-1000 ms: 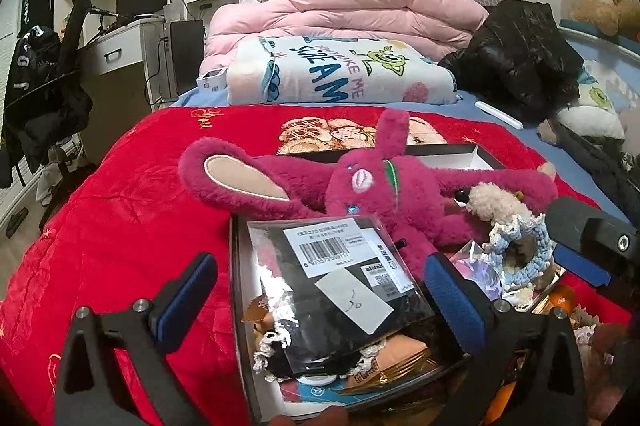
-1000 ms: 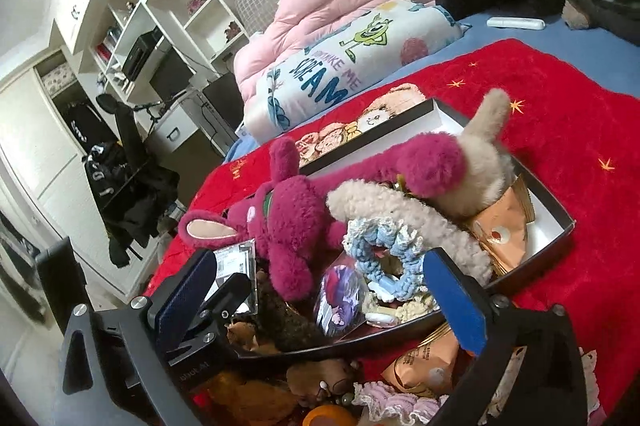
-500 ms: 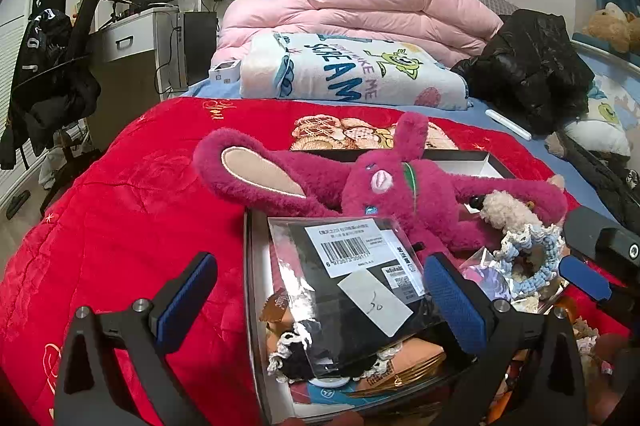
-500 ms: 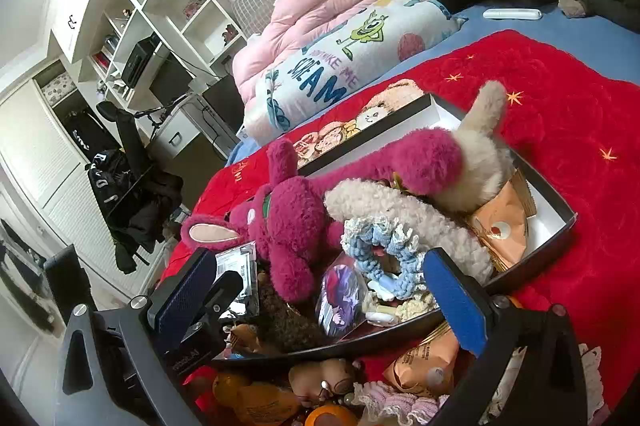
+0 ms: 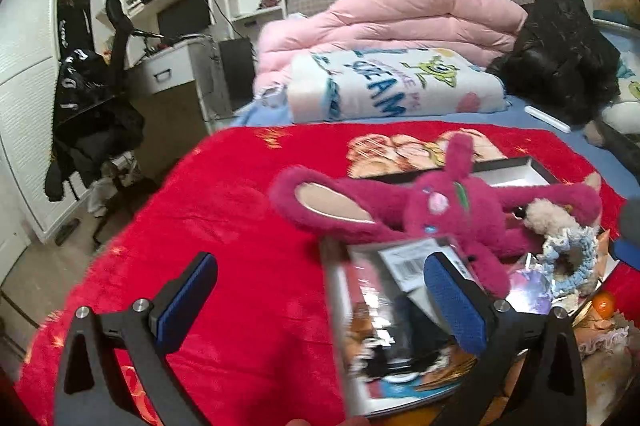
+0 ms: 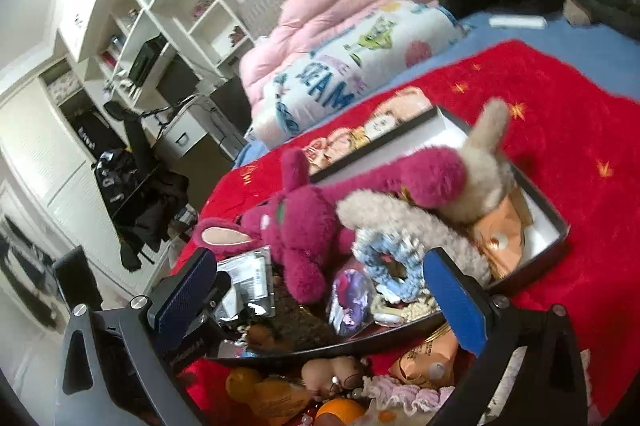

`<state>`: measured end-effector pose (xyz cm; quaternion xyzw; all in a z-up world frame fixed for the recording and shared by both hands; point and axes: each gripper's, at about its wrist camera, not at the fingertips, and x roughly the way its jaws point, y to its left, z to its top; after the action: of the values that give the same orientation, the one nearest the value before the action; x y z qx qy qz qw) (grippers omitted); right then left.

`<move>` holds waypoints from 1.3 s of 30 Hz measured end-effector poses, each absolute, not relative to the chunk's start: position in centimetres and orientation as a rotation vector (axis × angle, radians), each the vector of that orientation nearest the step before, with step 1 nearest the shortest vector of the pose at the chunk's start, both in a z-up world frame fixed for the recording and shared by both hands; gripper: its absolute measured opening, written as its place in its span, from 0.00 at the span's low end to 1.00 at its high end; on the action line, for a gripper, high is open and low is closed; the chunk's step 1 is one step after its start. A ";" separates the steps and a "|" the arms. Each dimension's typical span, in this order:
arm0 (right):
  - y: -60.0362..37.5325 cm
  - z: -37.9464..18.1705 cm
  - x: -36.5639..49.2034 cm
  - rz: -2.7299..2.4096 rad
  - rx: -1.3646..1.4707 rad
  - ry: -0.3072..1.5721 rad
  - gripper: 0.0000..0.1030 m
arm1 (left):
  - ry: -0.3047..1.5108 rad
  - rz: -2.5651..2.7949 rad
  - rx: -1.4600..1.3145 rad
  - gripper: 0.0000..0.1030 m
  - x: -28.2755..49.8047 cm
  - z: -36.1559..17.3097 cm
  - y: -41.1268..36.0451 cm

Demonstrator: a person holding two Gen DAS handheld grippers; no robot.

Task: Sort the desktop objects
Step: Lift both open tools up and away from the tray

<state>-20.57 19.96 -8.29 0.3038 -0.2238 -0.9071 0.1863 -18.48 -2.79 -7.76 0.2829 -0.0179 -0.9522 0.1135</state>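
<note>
A shallow black box (image 6: 560,238) with a white inside lies on a red blanket (image 5: 224,210). A magenta plush rabbit (image 5: 440,210) sprawls across the box, beside a beige plush (image 6: 480,162), a blue crochet ring (image 6: 384,258) and a black packet with a barcode label (image 5: 404,290). My left gripper (image 5: 326,294) is open over the box's left edge, holding nothing. My right gripper (image 6: 320,290) is open above the box's near side, also holding nothing. Loose items lie in front of the box: an orange ball (image 6: 340,412), a small brown bear (image 6: 332,378) and a snack packet (image 6: 428,358).
A pink duvet (image 5: 400,10) and a rolled printed blanket (image 5: 392,86) lie at the bed's far end, with a black jacket (image 5: 560,46) to the right. A desk (image 5: 172,78), a chair hung with dark clothes (image 5: 92,122) and white shelves stand to the left.
My left gripper has swung to the left, so the box now sits at the right of its view. The right gripper has shifted only slightly. Both stay open.
</note>
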 end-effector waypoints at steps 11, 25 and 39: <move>19.3 -4.7 -18.4 -2.560 0.807 -0.519 1.00 | 0.078 -2.912 0.739 1.00 -16.0 -3.4 -4.2; 23.7 9.3 -9.9 -2.785 0.661 -0.514 1.00 | 0.303 -3.157 0.807 1.00 -11.3 12.9 -4.0; 21.3 4.2 -6.0 -2.823 0.769 -0.322 1.00 | -0.027 -3.075 1.097 1.00 -5.1 1.8 -5.1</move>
<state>-6.05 21.35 4.19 0.2599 -0.1088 -0.9544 0.0989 -5.10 -5.11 1.83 0.3352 -0.0083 -0.9401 -0.0616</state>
